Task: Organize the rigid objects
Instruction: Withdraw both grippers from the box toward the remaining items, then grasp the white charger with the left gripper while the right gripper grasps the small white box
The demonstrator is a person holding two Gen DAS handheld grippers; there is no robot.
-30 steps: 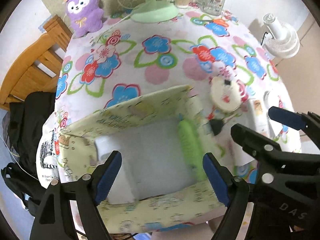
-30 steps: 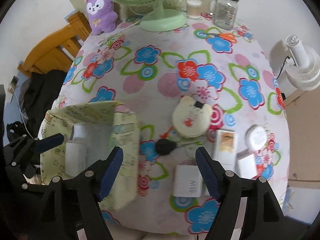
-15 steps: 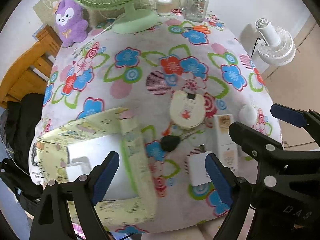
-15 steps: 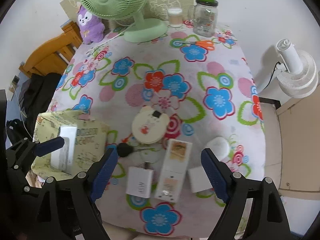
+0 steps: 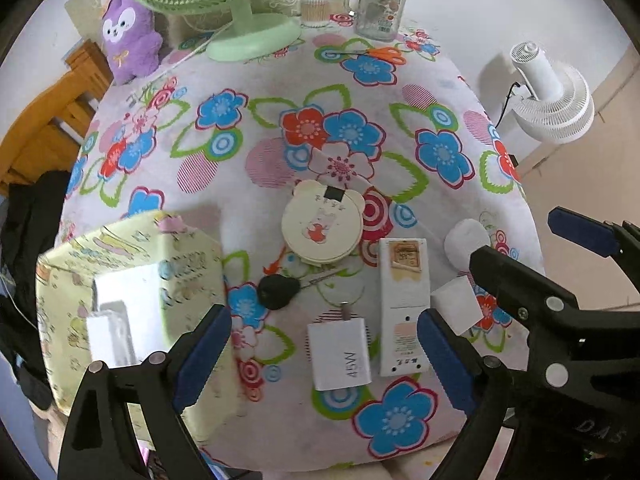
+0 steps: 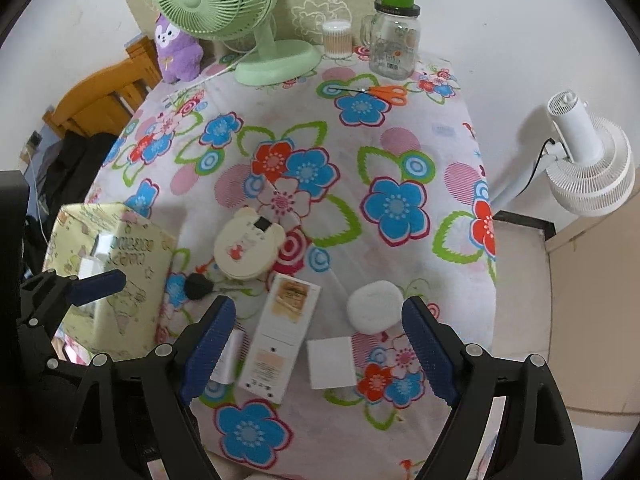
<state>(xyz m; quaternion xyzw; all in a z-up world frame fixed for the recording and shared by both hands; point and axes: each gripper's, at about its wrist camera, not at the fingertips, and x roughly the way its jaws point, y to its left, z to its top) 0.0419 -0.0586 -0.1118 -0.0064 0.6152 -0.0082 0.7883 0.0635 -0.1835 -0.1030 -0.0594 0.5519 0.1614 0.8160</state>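
Yellow-green patterned box (image 5: 132, 280) stands at table's left edge. Left gripper (image 5: 324, 354) and right gripper (image 6: 318, 346) hang above the white charger (image 5: 340, 354), jaws apart, empty.

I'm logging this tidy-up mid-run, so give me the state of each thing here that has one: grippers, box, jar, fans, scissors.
Left gripper: open, empty.
Right gripper: open, empty.
Box: open-topped, white items inside.
Jar: upright, lid on.
Green fan: upright; running or not, cannot tell.
White fan: off the table, plugged in.
Scissors: closed, flat.
Charger: flat, prongs away from camera.
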